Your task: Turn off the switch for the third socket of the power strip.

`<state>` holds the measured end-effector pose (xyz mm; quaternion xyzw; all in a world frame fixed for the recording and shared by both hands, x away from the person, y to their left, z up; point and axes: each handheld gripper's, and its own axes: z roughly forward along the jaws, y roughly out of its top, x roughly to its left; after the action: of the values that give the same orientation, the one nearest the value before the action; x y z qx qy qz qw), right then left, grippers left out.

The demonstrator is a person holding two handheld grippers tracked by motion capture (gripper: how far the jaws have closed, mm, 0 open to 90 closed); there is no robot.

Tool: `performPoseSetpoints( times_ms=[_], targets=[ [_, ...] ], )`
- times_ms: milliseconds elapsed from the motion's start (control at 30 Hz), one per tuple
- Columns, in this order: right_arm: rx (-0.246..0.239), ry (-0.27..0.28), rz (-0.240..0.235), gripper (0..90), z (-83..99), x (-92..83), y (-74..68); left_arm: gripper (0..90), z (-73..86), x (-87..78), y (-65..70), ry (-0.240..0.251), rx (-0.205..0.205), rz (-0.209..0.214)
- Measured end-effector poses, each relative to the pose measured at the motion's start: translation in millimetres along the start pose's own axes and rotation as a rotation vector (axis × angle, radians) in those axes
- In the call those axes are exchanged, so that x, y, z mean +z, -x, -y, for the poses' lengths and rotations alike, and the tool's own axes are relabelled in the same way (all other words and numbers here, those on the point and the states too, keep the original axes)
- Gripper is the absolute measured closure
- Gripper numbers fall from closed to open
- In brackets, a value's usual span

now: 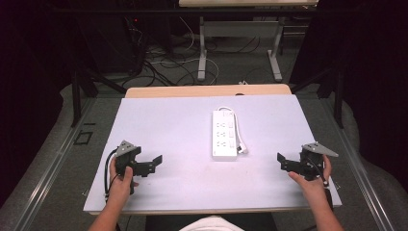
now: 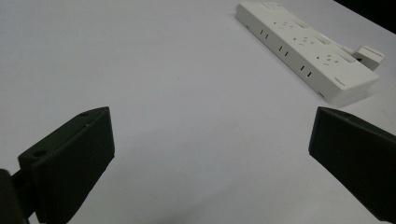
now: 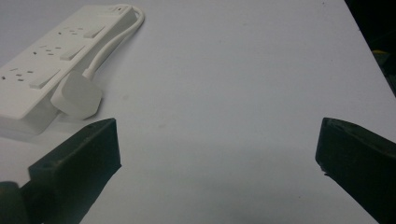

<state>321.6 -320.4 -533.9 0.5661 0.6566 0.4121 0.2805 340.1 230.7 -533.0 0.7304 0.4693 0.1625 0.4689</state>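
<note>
From above, the left gripper (image 1: 153, 162) and right gripper (image 1: 285, 161) rest on the white table (image 1: 168, 120), fingers pointing inward at the power strip (image 1: 224, 134) lying between and beyond them. In the left gripper view, the 2 fingers (image 2: 70, 163) stand wide apart, the power strip beyond the right one. In the right gripper view, the fingers (image 3: 77, 163) gape wide, with the strip and its plug (image 3: 76, 97) just beyond the left one.

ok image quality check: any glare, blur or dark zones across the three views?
High view: table evenly lit, surroundings near black, slightly soft. Left gripper view: power strip fairly sharp, near jaws soft. Right gripper view: plug a little blurred, soft shadow below the jaws, no glare.
</note>
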Motion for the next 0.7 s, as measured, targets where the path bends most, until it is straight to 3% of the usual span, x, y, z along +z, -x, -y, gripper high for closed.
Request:
performPoseSetpoints(
  times_ms=[133, 367, 567, 700],
  targets=[
    [-0.064, 0.055, 0.060, 0.0, -2.5, -3.0, -3.3, 0.4, -0.6, 0.9, 1.4, -0.001, 0.004, 0.017],
    [-0.089, 0.081, 0.048, 0.0, -5.0, -6.1, -6.9, 0.4, -0.3, 1.7, 5.3, 0.006, 0.019, 0.025],
    [-0.122, 0.087, 0.041, 0.0, -8.3, -9.2, -18.7, 0.4, -0.8, 1.3, 7.6, 0.012, 0.023, 0.033],
    [-0.118, 0.078, 0.023, 0.0, -13.8, -11.2, -25.7, 0.4, -0.3, 0.8, 8.2, 0.011, 0.023, 0.030]
  ],
)
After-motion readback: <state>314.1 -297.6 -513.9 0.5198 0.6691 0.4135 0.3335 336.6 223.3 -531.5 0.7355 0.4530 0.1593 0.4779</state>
